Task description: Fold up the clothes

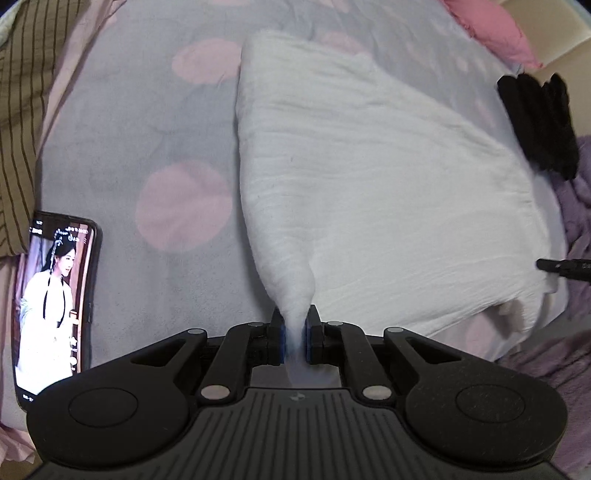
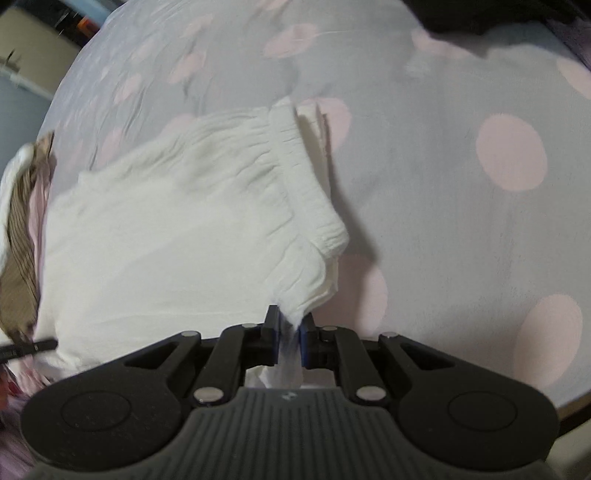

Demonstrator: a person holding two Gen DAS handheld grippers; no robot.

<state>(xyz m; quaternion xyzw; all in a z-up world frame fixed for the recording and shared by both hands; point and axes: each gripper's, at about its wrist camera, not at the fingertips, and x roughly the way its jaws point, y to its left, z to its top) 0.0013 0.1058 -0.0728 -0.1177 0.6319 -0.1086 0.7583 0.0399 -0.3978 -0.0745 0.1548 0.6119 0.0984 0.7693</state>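
Nearest in the left wrist view, the left claw [image 1: 294, 338] is clamped on a bunched corner of a white garment [image 1: 369, 177]. In the right wrist view, the right claw [image 2: 289, 341] is pinched on another corner of the same garment [image 2: 177, 221], beside its gathered elastic band [image 2: 295, 173]. The garment is spread over a grey bed sheet with pink dots [image 1: 140, 140]. A lit phone [image 1: 55, 306] lies on the sheet to the left. Farther off, a black item [image 1: 539, 122] and a pink pillow [image 1: 487, 26] are seen.
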